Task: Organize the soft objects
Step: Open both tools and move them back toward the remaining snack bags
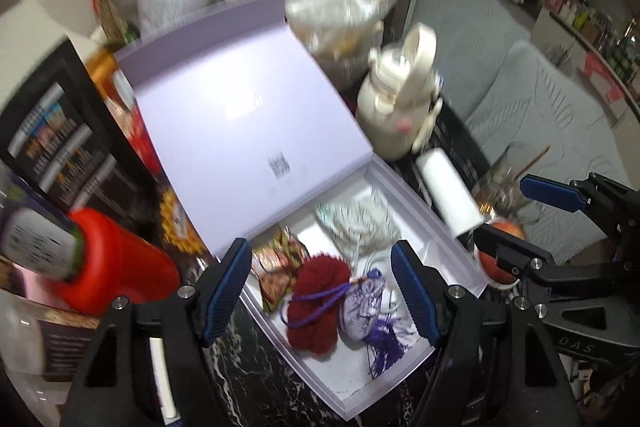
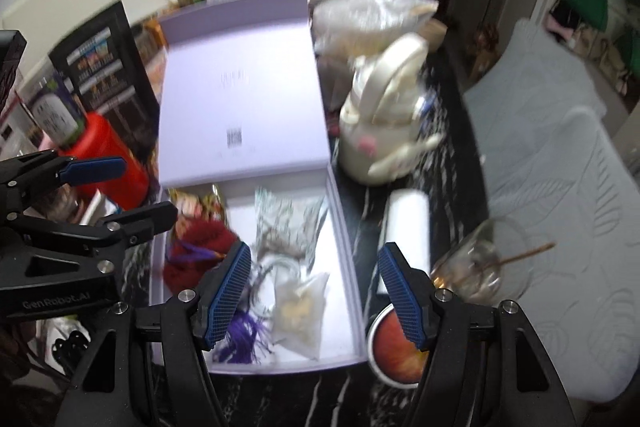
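Note:
A lavender box [image 1: 404,187] with its lid [image 1: 240,115] propped open lies on a black marble counter. Inside are a red fuzzy pouch [image 1: 320,291], a purple sachet with tassel [image 1: 366,311], a patterned pouch [image 1: 280,263] and a pale patterned bag [image 1: 360,223]. The right wrist view shows the box [image 2: 348,227], the red pouch [image 2: 196,247], the purple tassel [image 2: 244,339], the pale bag [image 2: 288,223] and a clear packet [image 2: 300,311]. My left gripper [image 1: 322,295] is open above the box. My right gripper [image 2: 314,295] is open above it too, empty.
A cream kettle-like jug [image 1: 396,99] and a white roll [image 1: 448,191] stand right of the box. A glass with a stick [image 2: 476,267] and an apple on a dish [image 2: 400,347] are near the right gripper. A red bottle [image 1: 116,267] stands left.

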### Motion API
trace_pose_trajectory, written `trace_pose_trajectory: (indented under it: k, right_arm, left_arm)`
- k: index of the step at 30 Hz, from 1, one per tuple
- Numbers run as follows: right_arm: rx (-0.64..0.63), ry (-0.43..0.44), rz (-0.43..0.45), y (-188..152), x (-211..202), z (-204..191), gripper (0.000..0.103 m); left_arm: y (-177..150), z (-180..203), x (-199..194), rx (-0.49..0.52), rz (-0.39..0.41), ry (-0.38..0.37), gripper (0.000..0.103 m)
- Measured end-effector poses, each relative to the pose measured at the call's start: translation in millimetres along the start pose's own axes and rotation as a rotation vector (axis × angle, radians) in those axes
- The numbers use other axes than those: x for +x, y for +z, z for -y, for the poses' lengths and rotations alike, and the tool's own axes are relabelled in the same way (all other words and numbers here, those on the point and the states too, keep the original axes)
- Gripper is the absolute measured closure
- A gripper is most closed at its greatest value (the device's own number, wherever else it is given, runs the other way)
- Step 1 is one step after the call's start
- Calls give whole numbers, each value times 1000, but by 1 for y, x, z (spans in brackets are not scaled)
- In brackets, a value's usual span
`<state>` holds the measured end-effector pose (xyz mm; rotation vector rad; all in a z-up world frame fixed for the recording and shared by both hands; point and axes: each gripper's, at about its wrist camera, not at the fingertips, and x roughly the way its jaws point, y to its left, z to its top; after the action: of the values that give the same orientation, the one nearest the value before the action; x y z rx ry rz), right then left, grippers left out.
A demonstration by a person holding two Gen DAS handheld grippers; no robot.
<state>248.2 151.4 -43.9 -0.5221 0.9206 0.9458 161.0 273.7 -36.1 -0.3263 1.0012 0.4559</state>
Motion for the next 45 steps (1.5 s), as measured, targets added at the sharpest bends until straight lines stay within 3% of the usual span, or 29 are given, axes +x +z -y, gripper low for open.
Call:
trace_pose_trajectory:
  k: [7, 15, 31, 45]
  right_arm:
    - [-10, -25, 109, 16, -53, -4, 36]
    - [-14, -41, 185, 1, -103, -18, 33]
    - [66, -109, 219, -78, -172, -25, 33]
    - [249, -216, 177, -172, -214, -4, 33]
  left_arm:
    - [15, 3, -60, 15, 129, 10, 31]
    - [4, 15, -116, 45, 220, 3, 31]
    - [-54, 53, -163, 123, 236, -77, 31]
    - [-107, 128, -172, 309, 177, -227, 31]
